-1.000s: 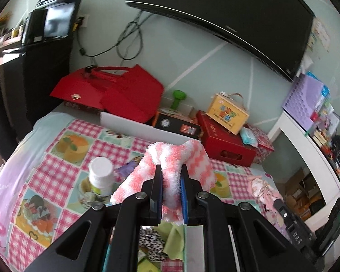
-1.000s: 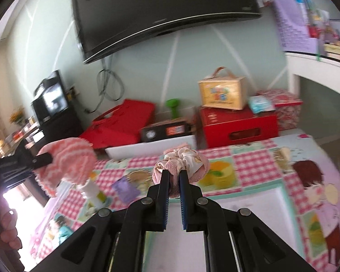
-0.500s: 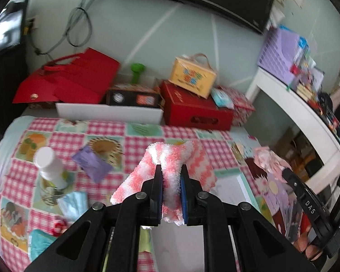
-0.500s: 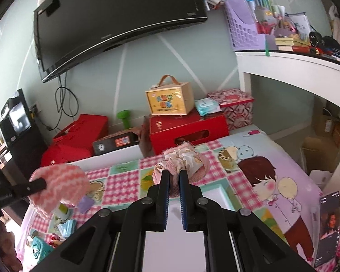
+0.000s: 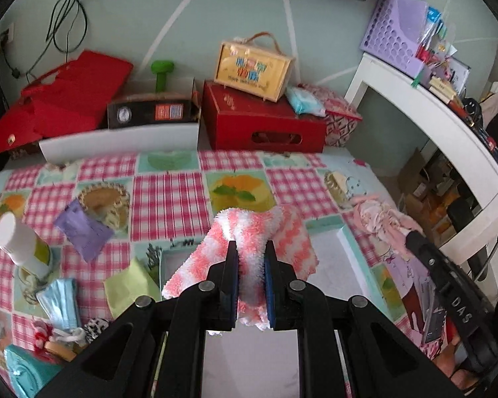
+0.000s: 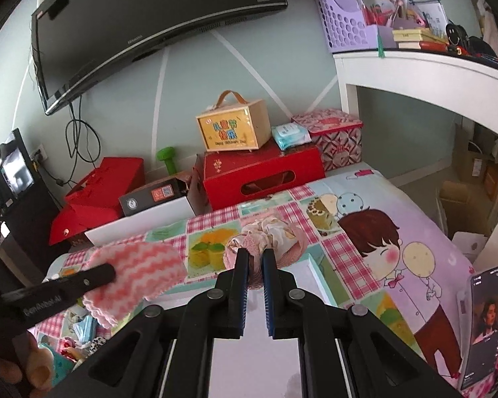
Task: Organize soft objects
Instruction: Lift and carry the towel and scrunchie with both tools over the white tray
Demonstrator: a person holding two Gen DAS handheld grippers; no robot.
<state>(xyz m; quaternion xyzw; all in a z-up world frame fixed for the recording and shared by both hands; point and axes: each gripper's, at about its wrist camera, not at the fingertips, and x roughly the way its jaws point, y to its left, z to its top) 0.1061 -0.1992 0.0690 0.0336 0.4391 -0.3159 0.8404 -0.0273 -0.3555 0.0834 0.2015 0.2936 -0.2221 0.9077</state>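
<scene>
My left gripper point(image 5: 251, 252) is shut on a fluffy pink-and-white striped sock point(image 5: 249, 229), held above a white tray point(image 5: 328, 248) with a teal rim on the bed. The sock also shows in the right wrist view point(image 6: 139, 272). My right gripper point(image 6: 255, 258) is shut on a bunched pale pink cloth point(image 6: 265, 235), held above the same tray point(image 6: 312, 272). In the left wrist view that cloth point(image 5: 381, 215) hangs at the right, in front of the other gripper.
On the checked bedspread point(image 5: 169, 195) lie a white bottle point(image 5: 20, 242), a purple packet point(image 5: 83, 229), a green cloth point(image 5: 129, 285) and a blue mask point(image 5: 58, 301). Red boxes point(image 5: 265, 122) and a yellow case point(image 5: 252, 69) line the wall. A phone point(image 6: 484, 325) stands at the right.
Both grippers have swung right and tilted down toward the bed, each keeping its hold. The white tray has come into view under them.
</scene>
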